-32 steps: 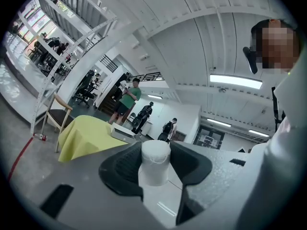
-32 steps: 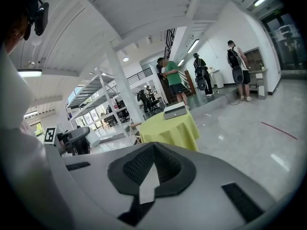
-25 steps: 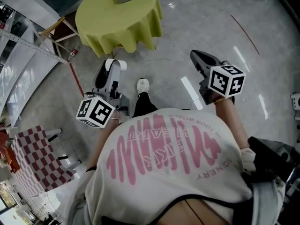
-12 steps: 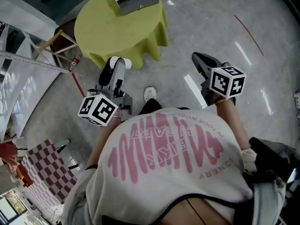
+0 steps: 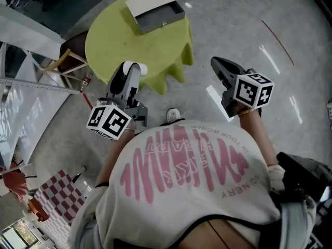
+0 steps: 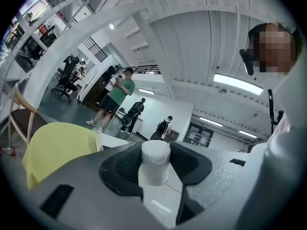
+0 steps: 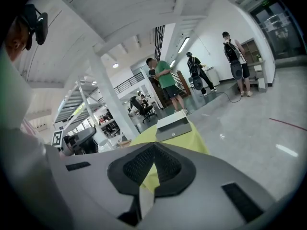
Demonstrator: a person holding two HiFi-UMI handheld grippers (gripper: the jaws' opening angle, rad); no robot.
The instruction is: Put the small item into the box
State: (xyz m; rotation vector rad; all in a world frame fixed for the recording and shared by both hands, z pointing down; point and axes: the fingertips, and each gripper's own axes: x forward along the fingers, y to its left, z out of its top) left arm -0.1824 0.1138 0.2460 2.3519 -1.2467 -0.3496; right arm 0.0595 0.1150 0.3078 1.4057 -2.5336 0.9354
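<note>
At the near edge of the round table draped in yellow-green cloth [image 5: 129,45], the left gripper [image 5: 133,72] is clamped on the small white cylindrical bottle [image 6: 154,163] — only its top shows from above. On the table's far side sits the open grey box with a white lid [image 5: 155,12], its inside too shadowed to read. Right of the table, the right gripper [image 5: 217,64] has its jaws pressed together, empty.
</note>
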